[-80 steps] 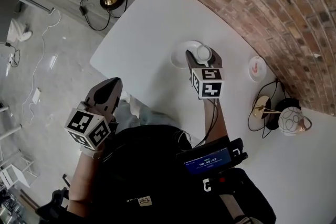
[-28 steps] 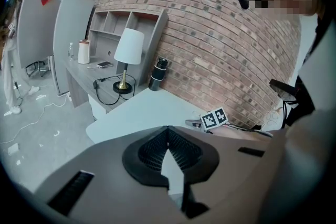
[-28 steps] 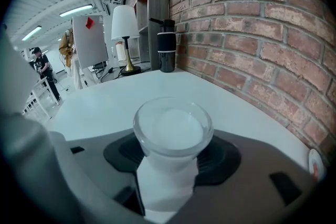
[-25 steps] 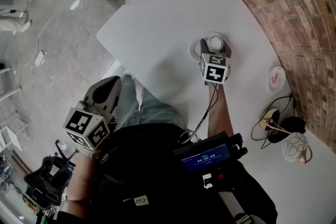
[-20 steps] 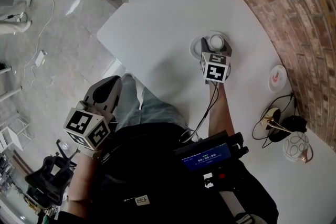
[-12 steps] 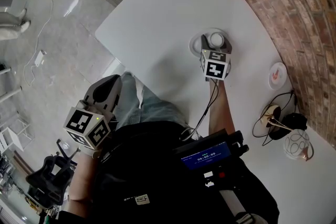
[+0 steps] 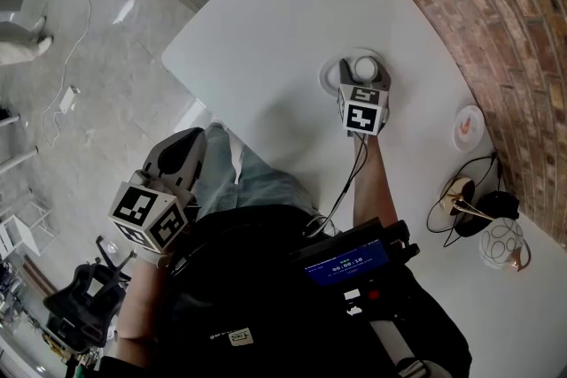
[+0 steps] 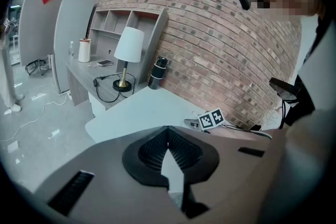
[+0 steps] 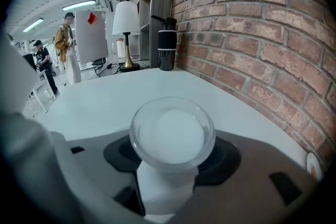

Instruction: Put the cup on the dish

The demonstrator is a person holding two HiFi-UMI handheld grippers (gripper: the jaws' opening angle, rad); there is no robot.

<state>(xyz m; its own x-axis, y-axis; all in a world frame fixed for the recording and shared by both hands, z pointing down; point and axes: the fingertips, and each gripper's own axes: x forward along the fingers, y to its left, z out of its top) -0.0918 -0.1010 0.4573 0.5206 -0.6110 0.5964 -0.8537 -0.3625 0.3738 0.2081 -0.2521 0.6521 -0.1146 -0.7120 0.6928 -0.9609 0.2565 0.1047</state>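
Cup (image 7: 365, 67) upright over the round white dish (image 7: 329, 76), on the white table (image 7: 266, 22) near the brick wall (image 7: 496, 4); contact between cup and dish hidden. Gripped on both sides by the right gripper (image 7: 363, 82), jaws spread wide around the cup's body. Left gripper (image 7: 182, 153) well apart, off the table's edge above the person's lap, jaw tips pinched together on nothing.
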